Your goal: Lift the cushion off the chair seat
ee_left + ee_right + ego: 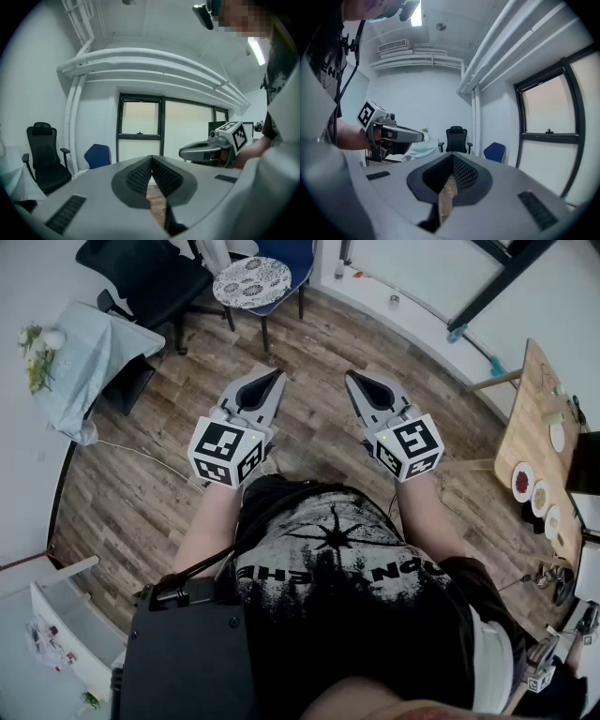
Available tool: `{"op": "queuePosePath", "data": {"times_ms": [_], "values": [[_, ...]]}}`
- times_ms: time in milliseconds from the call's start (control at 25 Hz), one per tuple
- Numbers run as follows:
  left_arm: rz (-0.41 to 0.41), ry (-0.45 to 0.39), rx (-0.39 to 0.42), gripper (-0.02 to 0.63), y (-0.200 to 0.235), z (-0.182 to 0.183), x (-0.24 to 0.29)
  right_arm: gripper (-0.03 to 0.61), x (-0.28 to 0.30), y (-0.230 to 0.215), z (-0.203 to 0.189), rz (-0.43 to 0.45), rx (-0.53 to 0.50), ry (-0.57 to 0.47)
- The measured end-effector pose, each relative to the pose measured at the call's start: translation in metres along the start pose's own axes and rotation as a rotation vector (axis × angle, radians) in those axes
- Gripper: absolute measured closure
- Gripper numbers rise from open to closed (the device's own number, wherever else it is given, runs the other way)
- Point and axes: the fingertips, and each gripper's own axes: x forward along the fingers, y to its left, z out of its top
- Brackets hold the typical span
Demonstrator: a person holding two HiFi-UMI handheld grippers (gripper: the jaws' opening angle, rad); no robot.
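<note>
While the person stands over a wood-plank floor (309,343), a long wooden table (525,409) runs along the right edge of the head view with small plates (522,482) on it. A table draped in pale cloth (89,357) sits at the left with a bunch of flowers (37,357) at its corner. Beyond that table, a black office chair (150,277) stands at the top left, just beside a blue chair (291,259). The cushion (251,280) — round, with a white and dark pattern — lies flat on the blue chair's seat, well apart from both tools. Nearer the person, the left gripper (277,375) and the right gripper (350,377) are held side by side over the floor, roughly level, tips pointing toward the chairs. Each one is clenched, jaws closed tip to tip — nothing is caught between the pads of either.
</note>
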Motion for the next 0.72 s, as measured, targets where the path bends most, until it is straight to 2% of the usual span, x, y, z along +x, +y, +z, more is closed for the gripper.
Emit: {"op": "queuePosePath", "data": {"times_ms": [240,600,720], "values": [[0.018,0.012,0.041,0.598,0.005,0.002,0.000,0.561,0.007,0.004,0.004,0.014,-0.018,-0.008],[0.026,-0.002,0.019,0.598,0.005,-0.002,-0.004,0.560,0.010,0.010,0.004,0.029,0.000,-0.007],[0.026,0.001,0.023,0.598,0.007,-0.003,-0.006,0.560,0.014,0.013,0.004,0.027,-0.033,0.001]]}}
